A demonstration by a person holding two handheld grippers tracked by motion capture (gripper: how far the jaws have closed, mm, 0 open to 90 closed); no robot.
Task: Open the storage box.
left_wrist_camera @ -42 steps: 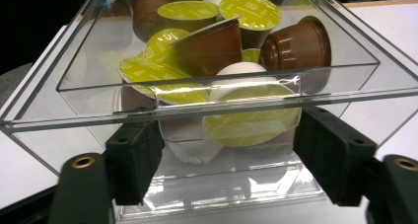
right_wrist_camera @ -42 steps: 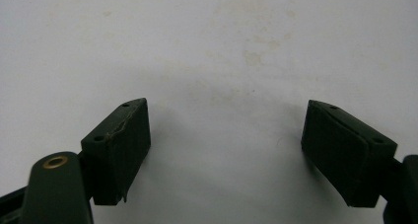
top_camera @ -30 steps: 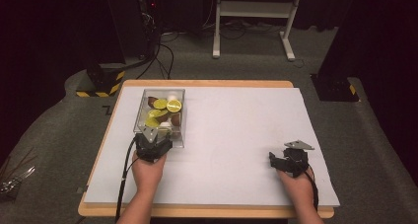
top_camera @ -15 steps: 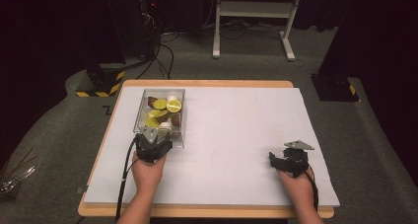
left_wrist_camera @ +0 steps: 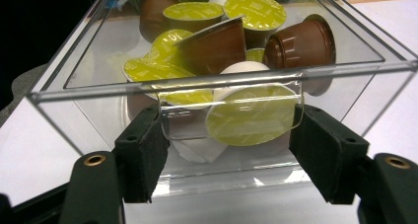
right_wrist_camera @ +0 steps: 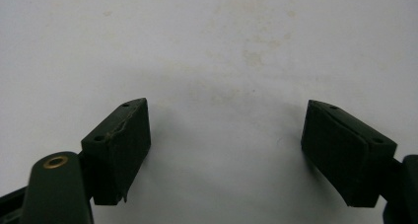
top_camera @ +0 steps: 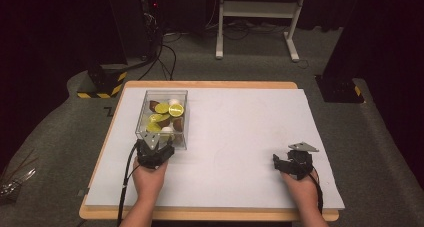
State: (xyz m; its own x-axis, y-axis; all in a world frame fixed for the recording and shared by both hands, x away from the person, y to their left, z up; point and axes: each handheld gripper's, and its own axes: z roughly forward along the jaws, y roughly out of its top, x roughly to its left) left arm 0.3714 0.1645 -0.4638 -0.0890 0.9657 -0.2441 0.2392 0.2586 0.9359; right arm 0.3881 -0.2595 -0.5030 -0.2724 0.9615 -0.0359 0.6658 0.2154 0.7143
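Note:
A clear plastic box (top_camera: 144,118) of coffee capsules stands at the left of the white mat (top_camera: 240,122). Inside it lie brown capsules (left_wrist_camera: 300,44), yellow-green foil lids (left_wrist_camera: 249,116) and a white capsule (left_wrist_camera: 197,150). My left gripper (top_camera: 156,146) is at the box's near end, its jaws on either side of the clear handle tab (left_wrist_camera: 185,123) with both pads touching the tab's edges (left_wrist_camera: 229,135). My right gripper (top_camera: 282,162) rests at the near right of the mat, open (right_wrist_camera: 226,135), with bare white surface between its pads.
The wooden table edge (top_camera: 210,84) borders the mat. Behind the table stand a black post on a yellow-and-black striped base (top_camera: 100,84), loose cables (top_camera: 165,57) and a white frame's legs (top_camera: 255,17). Another dark base (top_camera: 340,89) sits at the back right.

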